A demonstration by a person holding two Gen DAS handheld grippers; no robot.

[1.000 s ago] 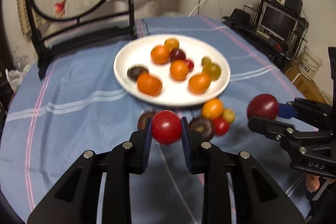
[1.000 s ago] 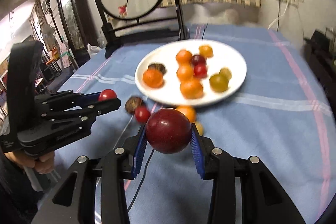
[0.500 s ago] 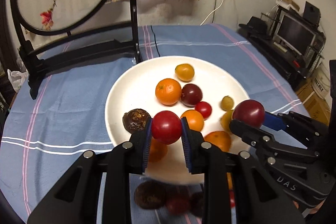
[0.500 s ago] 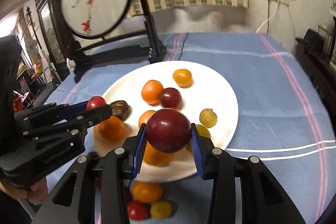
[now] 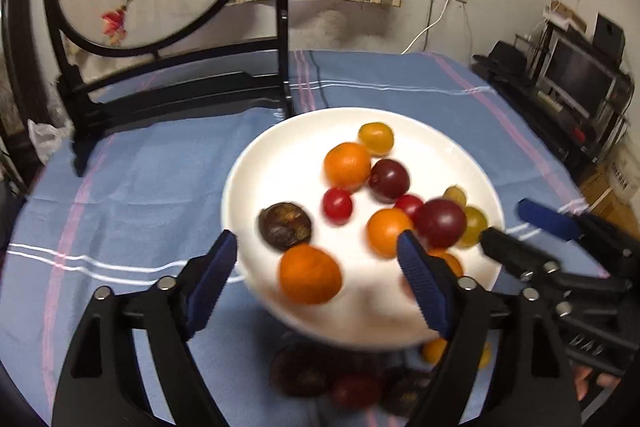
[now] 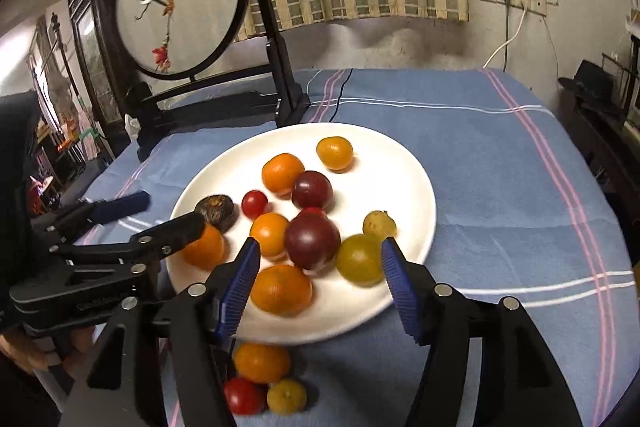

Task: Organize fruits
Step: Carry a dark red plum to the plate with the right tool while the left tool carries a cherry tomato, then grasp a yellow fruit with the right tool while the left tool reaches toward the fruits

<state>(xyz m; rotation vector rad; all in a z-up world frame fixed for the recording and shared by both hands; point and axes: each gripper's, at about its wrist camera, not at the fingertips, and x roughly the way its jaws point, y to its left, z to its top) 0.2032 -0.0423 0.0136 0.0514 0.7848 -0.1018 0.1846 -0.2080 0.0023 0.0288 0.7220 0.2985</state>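
A white plate (image 5: 288, 155) (image 6: 400, 179) on the blue cloth holds several oranges, plums and small tomatoes. My left gripper (image 5: 316, 267) (image 6: 175, 209) hangs over the plate's near left part, its jaws opening wide. A small red tomato (image 5: 338, 205) (image 6: 254, 203) lies free on the plate just beyond them, and nothing touches the pads. My right gripper (image 6: 320, 267) (image 5: 502, 221) is over the near right part, jaws also opening. A dark red plum (image 6: 312, 241) (image 5: 440, 223) sits loose between and just ahead of its blue pads.
In front of the plate, an orange (image 6: 262, 363), a red tomato (image 6: 242, 395), a yellow fruit (image 6: 286, 395) and dark fruits (image 5: 300, 367) lie on the cloth. A round embroidered screen on a black stand (image 5: 160, 99) rises behind the plate. Shelves with a monitor (image 5: 576, 83) stand right.
Both grippers moved forward from the loose fruits to above the plate. The left one let go of the red tomato and the right one let go of the plum; both fruits now lie on the plate.
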